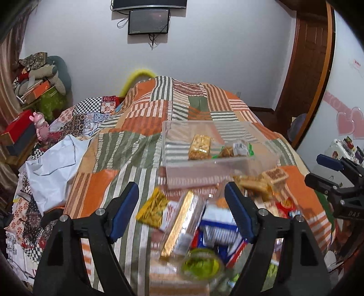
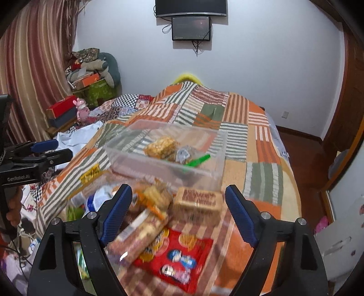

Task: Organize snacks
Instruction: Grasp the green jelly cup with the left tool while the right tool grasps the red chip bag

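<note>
A clear plastic bin [image 1: 218,173] [image 2: 127,159] sits on the striped patchwork bedspread and holds a golden bar snack [image 1: 199,146] [image 2: 161,146] and a small wrapped snack [image 1: 238,149]. A heap of loose snacks lies in front of it: a gold-and-silver pack [image 1: 182,223], a yellow pack [image 1: 154,207], a brown biscuit block [image 2: 196,202] [image 1: 274,176], a red pack [image 2: 179,257] and a long biscuit pack [image 2: 138,234]. My left gripper [image 1: 182,211] is open above the heap. My right gripper [image 2: 178,214] is open above the heap, empty.
A white cloth [image 1: 52,164] lies on the bed's left side. Boxes and soft toys [image 1: 38,84] are stacked at the far left by the curtain. A screen [image 1: 149,21] hangs on the far wall. A wooden door [image 1: 307,59] stands at right.
</note>
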`<state>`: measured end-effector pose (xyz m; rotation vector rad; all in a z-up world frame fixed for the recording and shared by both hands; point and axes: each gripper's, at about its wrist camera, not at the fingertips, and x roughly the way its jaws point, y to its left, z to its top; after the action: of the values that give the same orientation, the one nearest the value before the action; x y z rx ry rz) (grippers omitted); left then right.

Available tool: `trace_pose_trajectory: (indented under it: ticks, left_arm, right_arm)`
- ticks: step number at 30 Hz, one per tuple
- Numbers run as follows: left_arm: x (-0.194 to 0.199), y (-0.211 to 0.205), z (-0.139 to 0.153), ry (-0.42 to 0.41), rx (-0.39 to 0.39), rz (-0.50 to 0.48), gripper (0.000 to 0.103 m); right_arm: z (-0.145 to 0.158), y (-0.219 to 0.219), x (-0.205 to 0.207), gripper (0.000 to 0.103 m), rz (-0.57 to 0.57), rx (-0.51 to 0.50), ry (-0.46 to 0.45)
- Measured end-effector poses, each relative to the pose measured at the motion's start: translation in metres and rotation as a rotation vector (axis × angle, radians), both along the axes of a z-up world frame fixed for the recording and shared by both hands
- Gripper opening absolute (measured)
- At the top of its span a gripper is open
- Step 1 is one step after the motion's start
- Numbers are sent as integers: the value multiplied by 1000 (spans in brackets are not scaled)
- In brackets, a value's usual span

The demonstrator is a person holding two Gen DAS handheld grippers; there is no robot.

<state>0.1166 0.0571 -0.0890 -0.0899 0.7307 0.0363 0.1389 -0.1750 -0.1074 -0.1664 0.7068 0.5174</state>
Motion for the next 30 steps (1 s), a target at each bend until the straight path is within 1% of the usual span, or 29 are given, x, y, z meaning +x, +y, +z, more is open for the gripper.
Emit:
trace_pose_trajectory:
  ticks: [4, 7, 13, 20, 23, 26, 28, 30]
  left_arm:
    - [-19, -8, -10, 6, 44, -9, 80]
    - [-32, -12, -20, 16, 61, -18, 80]
    - [-45, -17, -37, 52, 68, -38, 80]
    - [-46, -26, -60, 104, 9, -80, 80]
    - [-46, -30, -68, 118, -2, -96, 80]
    - [-45, -33, -75, 124, 1, -97, 78]
    - [-43, -32, -81, 138, -11, -97, 75]
    - [-41, -30, -85, 151, -33, -98, 74]
  right_arm:
    - [-10, -6, -14, 82, -18, -11, 11]
    - [-20, -11, -21, 82, -32, -17, 33]
    - [-38, -22, -26, 82, -68, -7, 88]
    - [-57, -31, -26, 82, -99, -9, 150]
    - [-61, -30, -26, 82, -97, -12, 168]
    - [-66, -25, -27, 82, -92, -16, 184]
    - [-69, -23, -27, 82, -86, -16, 195]
    - [-72, -20, -27, 82, -76, -13, 203]
